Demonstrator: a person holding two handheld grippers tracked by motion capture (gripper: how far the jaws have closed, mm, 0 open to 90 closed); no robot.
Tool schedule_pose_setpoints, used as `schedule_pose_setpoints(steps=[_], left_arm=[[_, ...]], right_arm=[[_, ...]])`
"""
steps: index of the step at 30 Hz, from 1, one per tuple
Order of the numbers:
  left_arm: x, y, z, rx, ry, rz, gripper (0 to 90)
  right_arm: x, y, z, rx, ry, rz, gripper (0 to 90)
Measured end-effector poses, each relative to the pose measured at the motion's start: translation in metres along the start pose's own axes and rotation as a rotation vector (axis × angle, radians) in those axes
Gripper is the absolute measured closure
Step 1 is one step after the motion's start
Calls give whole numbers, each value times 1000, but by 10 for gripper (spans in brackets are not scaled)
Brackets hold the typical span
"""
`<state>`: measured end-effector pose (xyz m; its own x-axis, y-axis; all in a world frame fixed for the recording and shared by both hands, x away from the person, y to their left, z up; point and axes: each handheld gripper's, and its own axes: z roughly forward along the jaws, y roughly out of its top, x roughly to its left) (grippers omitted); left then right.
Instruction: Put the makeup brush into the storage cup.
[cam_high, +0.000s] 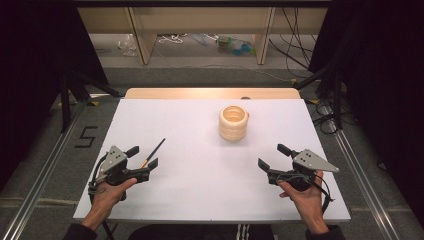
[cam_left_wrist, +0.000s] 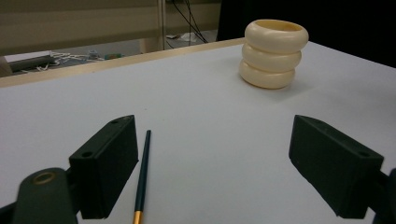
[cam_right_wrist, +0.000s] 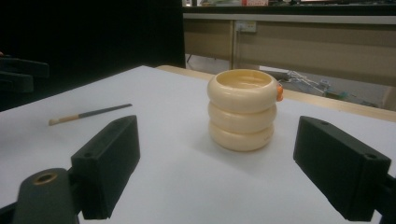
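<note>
Slim dark paintbrush (cam_high: 153, 152) flat on table (cam_high: 200, 190)

I see a white bench (cam_high: 210, 200) on grey floor (cam_high: 45, 150), black curtains (cam_high: 30, 50) at both sides, and a pale wooden shelf unit (cam_high: 145, 35) beyond, cables (cam_high: 295, 45) trailing nearby.

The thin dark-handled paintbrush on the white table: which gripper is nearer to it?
Left. The left gripper sits right at the thin dark-handled paintbrush, whose lower end lies between its open jaws. The right gripper is across the white table, open and apart from it.
</note>
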<state>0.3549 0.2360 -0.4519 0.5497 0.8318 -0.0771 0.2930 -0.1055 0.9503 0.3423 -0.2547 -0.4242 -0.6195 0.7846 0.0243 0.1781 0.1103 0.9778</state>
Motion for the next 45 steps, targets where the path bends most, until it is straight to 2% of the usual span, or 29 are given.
schedule_pose_setpoints(steps=[2, 3, 4, 6, 12, 13, 14, 18, 20, 21, 22, 23, 24, 25, 26, 27, 28, 29, 30, 31, 32, 33, 36, 38, 40, 42, 43, 44, 45], left_arm=[[1, 2, 0, 4, 4, 1, 156], [1, 3, 1, 9, 9, -2, 156], [2, 3, 1, 17, 13, -4, 156], [2, 5, 3, 21, 15, -13, 156], [5, 14, 8, 42, 24, -23, 156], [7, 18, 11, 60, 19, -24, 158], [7, 18, 11, 60, 19, -24, 159], [13, 24, 21, 130, 4, -23, 159], [14, 25, 23, 139, 5, -28, 159], [16, 28, 27, 172, 5, -33, 160], [16, 28, 27, 172, 5, -33, 159], [19, 31, 32, 209, 3, -26, 159], [19, 31, 32, 209, 3, -26, 159], [22, 34, 37, 238, 8, -22, 159], [22, 34, 37, 238, 8, -22, 159], [27, 37, 40, 295, 0, 8, 159], [27, 37, 40, 295, 0, 8, 160], [30, 38, 45, 333, -17, 4, 160], [31, 38, 47, 348, -17, 5, 161], [34, 40, 49, 387, -26, 32, 164], [36, 41, 51, 411, -23, 45, 165], [37, 42, 52, 435, -21, 66, 165], [39, 47, 56, 478, -16, 85, 175], [37, 48, 59, 500, -14, 85, 196], [36, 47, 63, 514, -7, 73, 196], [37, 47, 67, 524, -7, 73, 196], [40, 47, 68, 557, -21, 106, 196], [40, 47, 68, 557, -21, 106, 196], [40, 45, 71, 554, -20, 82, 196]], right_arm=[[1, 0, 0, 15, 2, 17, 155], [0, 0, 1, -2, -9, -1, 154], [0, 0, 0, 9, -3, -1, 154], [0, -1, 2, -14, 5, 3, 155], [-1, -1, 1, 6, 3, 4, 155], [1, -1, 0, 27, 4, 30, 155], [1, -1, 0, 28, 6, 34, 155], [1, -1, 0, 29, 8, 33, 156], [-1, -1, 1, 15, 5, 11, 156], [-1, -1, 2, 7, 6, 6, 156], [-1, -1, 2, 7, 8, 7, 156], [-1, -1, 2, 7, 8, 6, 156], [-1, -1, 2, 7, 8, 6, 156], [-1, -1, 2, 6, 9, 6, 157], [-1, -1, 2, 6, 9, 6, 157], [-1, -1, 2, 7, 11, 6, 156], [-1, -1, 1, 20, 4, 5, 157], [-1, -2, 4, -13, 14, 8, 158], [1, -1, 1, 38, 17, 35, 158], [1, -2, 1, 30, 13, 34, 158], [-1, -2, 3, 15, 15, 8, 158], [-1, -2, 3, 18, 18, 14, 158], [1, -2, 2, 38, 27, 46, 158], [1, -3, 4, 27, 32, 49, 159], [1, -3, 2, 55, 27, 43, 161], [2, -3, 3, 52, 38, 47, 161], [2, -3, 3, 55, 43, 47, 161], [2, -3, 3, 55, 43, 47, 161], [3, -4, 4, 55, 44, 43, 162]])
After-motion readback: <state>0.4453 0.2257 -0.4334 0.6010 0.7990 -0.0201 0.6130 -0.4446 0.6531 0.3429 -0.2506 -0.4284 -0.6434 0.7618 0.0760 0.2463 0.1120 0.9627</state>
